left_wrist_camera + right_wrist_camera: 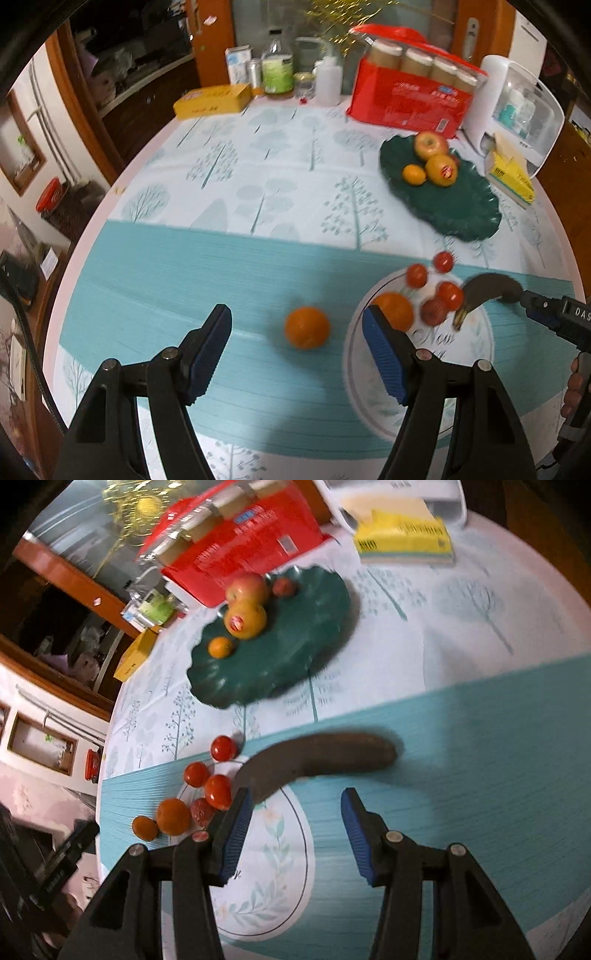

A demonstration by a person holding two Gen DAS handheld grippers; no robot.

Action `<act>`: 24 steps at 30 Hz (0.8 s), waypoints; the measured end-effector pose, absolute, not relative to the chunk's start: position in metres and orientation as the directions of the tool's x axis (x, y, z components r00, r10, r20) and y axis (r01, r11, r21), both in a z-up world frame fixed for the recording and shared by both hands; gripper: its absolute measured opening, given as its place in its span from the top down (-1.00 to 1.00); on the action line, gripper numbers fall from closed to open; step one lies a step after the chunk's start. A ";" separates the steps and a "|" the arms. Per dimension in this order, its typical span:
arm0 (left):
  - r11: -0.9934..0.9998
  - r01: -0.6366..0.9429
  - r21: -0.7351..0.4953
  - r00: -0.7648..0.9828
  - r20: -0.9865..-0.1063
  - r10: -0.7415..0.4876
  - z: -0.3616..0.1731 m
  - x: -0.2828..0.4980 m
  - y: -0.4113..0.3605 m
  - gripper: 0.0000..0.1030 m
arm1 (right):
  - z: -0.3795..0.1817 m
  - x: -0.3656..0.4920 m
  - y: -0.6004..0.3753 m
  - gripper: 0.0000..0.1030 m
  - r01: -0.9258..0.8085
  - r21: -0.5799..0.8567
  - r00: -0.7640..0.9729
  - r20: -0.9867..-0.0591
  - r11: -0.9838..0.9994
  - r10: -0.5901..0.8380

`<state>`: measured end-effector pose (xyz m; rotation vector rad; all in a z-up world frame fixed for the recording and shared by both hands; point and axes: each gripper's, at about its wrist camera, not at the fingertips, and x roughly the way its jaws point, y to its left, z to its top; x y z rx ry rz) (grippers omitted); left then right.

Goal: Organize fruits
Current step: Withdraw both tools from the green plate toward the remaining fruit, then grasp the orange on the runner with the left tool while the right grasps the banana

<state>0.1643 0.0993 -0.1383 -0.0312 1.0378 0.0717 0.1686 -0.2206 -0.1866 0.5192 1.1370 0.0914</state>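
Now, step: sorting still underway, as I judge it; loose fruit lies outside the green dish [461, 218].
Orange [307, 328]: alone on the tablecloth, beside the white plate [480, 343].
Left gripper [297, 345]: wide open, empty, framing the orange.
Banana [317, 758]: dark, across the plate's far rim.
Right gripper [297, 830]: wide open, empty, just short of it.
Next: likely close on fruit, carry to the dish.

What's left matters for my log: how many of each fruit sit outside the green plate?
Tomatoes: 3
Oranges: 2
Banana: 1
Wrinkled red fruit: 1
Total: 7
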 end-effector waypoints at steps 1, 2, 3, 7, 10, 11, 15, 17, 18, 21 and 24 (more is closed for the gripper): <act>0.997 -0.080 0.002 0.495 -0.868 0.042 -0.142 0.163 0.104 -0.40 | -0.190 0.168 -0.220 0.02 0.204 0.443 0.423 -0.844 0.873 0.329; 0.996 -0.084 -0.005 0.486 -0.873 0.037 -0.145 0.162 0.108 -0.40 | -0.193 0.168 -0.220 0.02 0.224 0.447 0.416 -0.848 0.866 0.329; 0.996 -0.084 -0.015 0.472 -0.881 0.027 -0.149 0.162 0.113 -0.40 | -0.196 0.169 -0.219 0.02 0.239 0.450 0.412 -0.850 0.861 0.330; 0.996 -0.065 -0.063 0.414 -0.910 -0.030 -0.166 0.165 0.124 -0.40 | -0.206 0.170 -0.218 0.02 0.319 0.483 0.399 -0.849 0.816 0.346; 0.996 -0.026 -0.090 0.370 -0.926 -0.074 -0.177 0.171 0.126 -0.40 | -0.210 0.170 -0.216 0.02 0.378 0.495 0.401 -0.849 0.783 0.343; 0.996 -0.014 -0.091 0.360 -0.930 -0.080 -0.180 0.173 0.125 -0.40 | -0.211 0.171 -0.216 0.02 0.394 0.493 0.401 -0.852 0.776 0.337; 0.994 0.039 -0.105 0.322 -0.940 -0.112 -0.191 0.183 0.123 -0.41 | -0.214 0.174 -0.210 0.02 0.462 0.483 0.407 -0.861 0.744 0.306; 0.989 0.074 -0.129 0.304 -0.942 -0.145 -0.196 0.188 0.122 -0.41 | -0.215 0.177 -0.205 0.02 0.491 0.468 0.409 -0.868 0.735 0.280; 0.988 0.083 -0.133 0.299 -0.942 -0.152 -0.198 0.190 0.122 -0.41 | -0.215 0.178 -0.203 0.02 0.508 0.463 0.413 -0.871 0.727 0.266; 0.985 0.118 -0.127 0.287 -0.945 -0.156 -0.205 0.196 0.120 -0.41 | -0.217 0.182 -0.197 0.02 0.540 0.450 0.420 -0.876 0.711 0.236; 0.981 0.145 -0.129 0.281 -0.945 -0.166 -0.210 0.202 0.120 -0.41 | -0.217 0.187 -0.190 0.02 0.564 0.416 0.414 -0.890 0.713 0.191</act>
